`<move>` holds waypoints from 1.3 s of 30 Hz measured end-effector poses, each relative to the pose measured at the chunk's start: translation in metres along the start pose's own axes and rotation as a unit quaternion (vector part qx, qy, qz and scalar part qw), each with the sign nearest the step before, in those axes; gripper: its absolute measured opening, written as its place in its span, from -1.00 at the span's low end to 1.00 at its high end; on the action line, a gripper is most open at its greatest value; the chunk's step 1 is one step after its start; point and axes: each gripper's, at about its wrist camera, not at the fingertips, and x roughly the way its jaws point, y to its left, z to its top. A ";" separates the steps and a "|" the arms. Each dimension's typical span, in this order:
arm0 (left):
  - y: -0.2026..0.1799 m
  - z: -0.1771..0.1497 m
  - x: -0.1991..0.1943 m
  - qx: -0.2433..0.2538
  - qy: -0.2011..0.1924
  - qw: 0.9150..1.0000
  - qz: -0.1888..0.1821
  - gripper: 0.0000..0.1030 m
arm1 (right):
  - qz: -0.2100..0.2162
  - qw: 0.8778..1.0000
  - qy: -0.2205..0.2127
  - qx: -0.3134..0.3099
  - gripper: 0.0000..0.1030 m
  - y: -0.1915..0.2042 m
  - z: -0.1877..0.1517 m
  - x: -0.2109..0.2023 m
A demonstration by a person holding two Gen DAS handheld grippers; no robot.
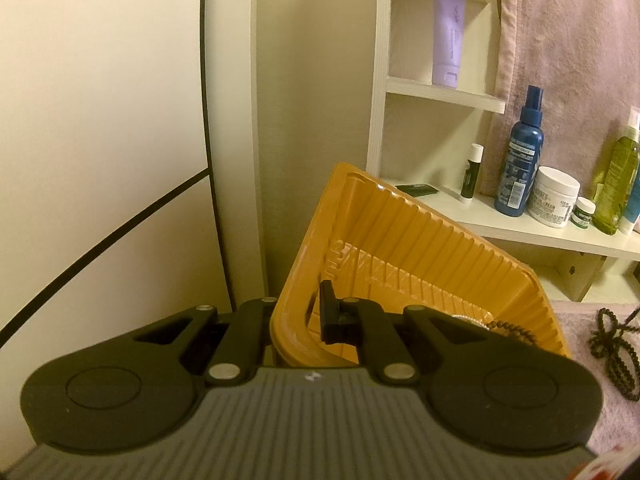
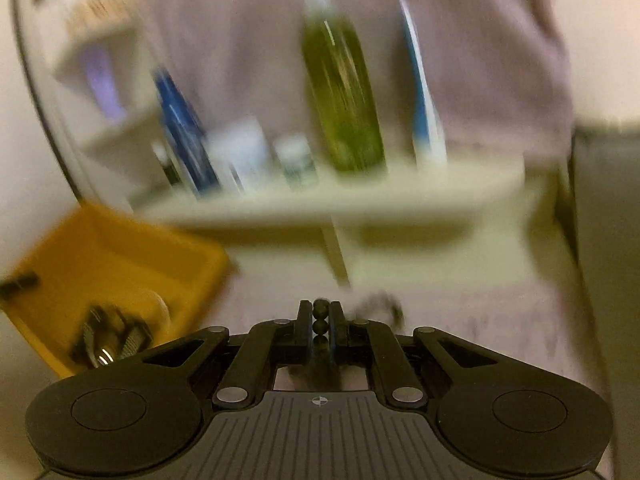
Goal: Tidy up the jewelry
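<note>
Here we see the left gripper (image 1: 298, 320) clamped on the near wall of the yellow tray (image 1: 420, 240), tipping it up beside the white shelf (image 1: 520, 232), with some jewelry lying in its low corner. Our right gripper (image 2: 320, 324) is pinched on a dark bead strand (image 2: 320, 314) over the pink cloth (image 2: 480, 320), open cloth between tray edge and shelf leg; this view is blurred. More beads (image 1: 616, 344) lie on the cloth right of the tray.

Home dressing corner, white shelf (image 1: 440, 92) of toiletry bottles (image 1: 518, 160), pink towel (image 1: 568, 40)
</note>
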 end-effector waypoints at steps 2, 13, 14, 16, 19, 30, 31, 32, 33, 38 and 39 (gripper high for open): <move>0.000 0.000 0.001 0.000 0.001 1.000 0.000 -0.86 | -0.016 0.999 0.027 -0.004 -0.85 -0.004 -0.013 0.010; -0.003 0.001 0.003 0.002 0.000 1.000 0.002 -0.86 | -0.050 0.998 0.019 0.039 0.31 -0.018 -0.041 0.004; -0.002 0.001 0.002 0.001 0.000 1.000 0.002 -0.86 | -0.047 0.998 0.024 0.043 0.31 -0.018 -0.043 0.007; -0.003 0.001 0.002 0.002 -0.001 1.000 0.001 -0.86 | -0.048 0.997 0.026 0.046 0.31 -0.015 -0.045 0.013; -0.003 0.001 0.002 0.003 -0.001 1.000 0.001 -0.86 | -0.049 0.997 0.018 0.050 0.37 -0.009 -0.044 0.020; -0.002 0.001 0.001 0.001 -0.001 1.000 0.000 -0.86 | -0.080 0.996 0.020 -0.011 0.54 0.030 -0.036 0.059; -0.002 0.001 0.000 0.002 -0.001 1.000 0.000 -0.86 | -0.089 0.995 0.021 -0.027 0.54 0.034 -0.037 0.062; -0.002 0.001 0.001 0.002 -0.001 1.000 0.000 -0.86 | -0.096 0.994 0.021 -0.042 0.54 0.038 -0.039 0.064; -0.001 0.001 0.001 0.002 -0.001 1.000 0.000 -0.86 | -0.101 0.993 0.020 -0.054 0.51 0.040 -0.041 0.066; -0.001 0.001 0.001 0.002 -0.001 1.000 0.000 -0.86 | -0.112 0.991 0.009 -0.071 0.09 0.039 -0.045 0.068; 0.000 0.001 0.001 0.001 0.000 1.000 0.000 -0.86 | -0.113 0.991 0.008 -0.071 0.00 0.038 -0.045 0.067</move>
